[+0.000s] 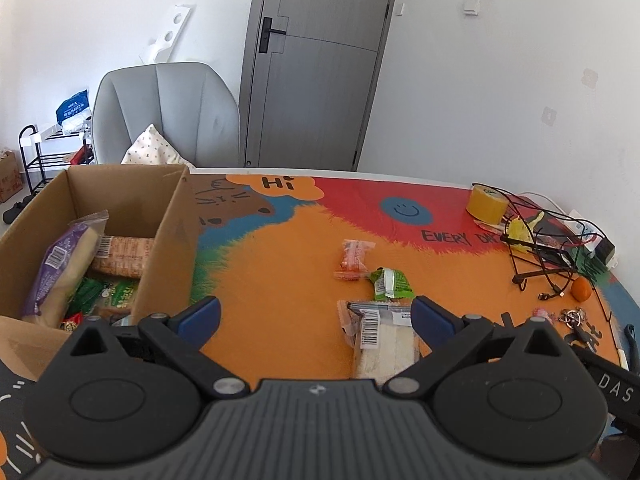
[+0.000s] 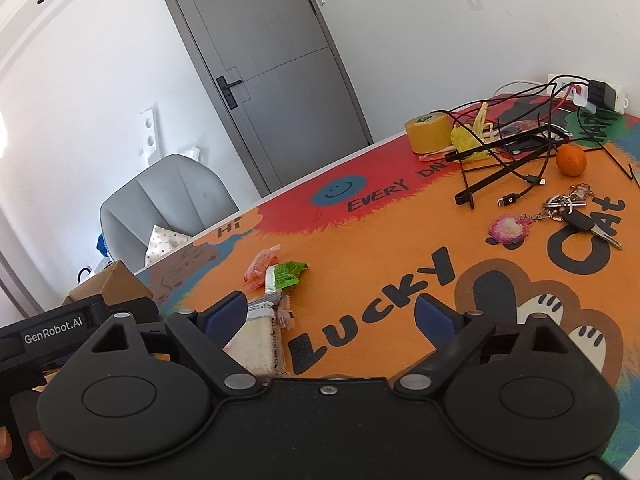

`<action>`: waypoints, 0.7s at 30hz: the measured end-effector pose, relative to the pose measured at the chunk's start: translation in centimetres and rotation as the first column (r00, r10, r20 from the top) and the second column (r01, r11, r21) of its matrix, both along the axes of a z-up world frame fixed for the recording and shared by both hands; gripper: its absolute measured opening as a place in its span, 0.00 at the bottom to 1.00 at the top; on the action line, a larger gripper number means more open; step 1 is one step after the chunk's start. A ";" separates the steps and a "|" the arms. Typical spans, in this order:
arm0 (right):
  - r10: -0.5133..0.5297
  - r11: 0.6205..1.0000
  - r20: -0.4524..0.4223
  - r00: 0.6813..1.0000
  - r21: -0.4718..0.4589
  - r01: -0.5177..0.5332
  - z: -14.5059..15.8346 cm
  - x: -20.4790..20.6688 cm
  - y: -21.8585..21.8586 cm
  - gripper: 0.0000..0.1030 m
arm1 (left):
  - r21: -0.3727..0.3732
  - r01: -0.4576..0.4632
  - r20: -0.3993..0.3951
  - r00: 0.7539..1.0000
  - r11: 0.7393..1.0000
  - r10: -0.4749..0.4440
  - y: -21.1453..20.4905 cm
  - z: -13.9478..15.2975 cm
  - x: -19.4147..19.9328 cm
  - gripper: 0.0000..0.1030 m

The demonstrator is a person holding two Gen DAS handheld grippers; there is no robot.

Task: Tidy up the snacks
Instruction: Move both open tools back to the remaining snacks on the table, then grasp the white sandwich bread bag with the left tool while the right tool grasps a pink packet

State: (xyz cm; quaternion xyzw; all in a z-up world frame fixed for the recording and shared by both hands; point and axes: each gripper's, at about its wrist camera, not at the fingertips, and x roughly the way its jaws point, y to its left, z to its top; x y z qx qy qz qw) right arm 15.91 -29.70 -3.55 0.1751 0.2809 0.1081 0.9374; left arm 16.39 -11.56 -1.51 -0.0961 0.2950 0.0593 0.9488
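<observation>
While both tools hover over the printed mat, three snacks lie loose on it and others fill the cardboard box (image 1: 160, 216).

Left gripper (image 1: 316, 316) and right gripper (image 2: 330, 314) each stand with jaws spread wide, gripping nothing. The white wafer pack (image 1: 380, 340) lies just beneath the left tool's right finger; a green packet (image 1: 390, 282) and an orange packet (image 1: 354, 260) touch one another just beyond it. Inside the box lean a purple bread bag (image 1: 64, 268) and a brown biscuit pack (image 1: 124, 256). A tape roll (image 1: 486, 204) and an orange (image 2: 571, 159) sit well apart, beside tangled cables.

sandwich pack (image 1: 384, 344) partly hidden, box (image 1: 168, 232) cropped
</observation>
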 end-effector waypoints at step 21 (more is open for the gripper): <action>-0.046 0.997 -0.073 0.996 0.051 0.050 -3.4 1.5 -4.0 0.89 | 0.047 0.049 -0.101 0.994 0.998 -0.044 -5.4 -4.8 4.4 0.96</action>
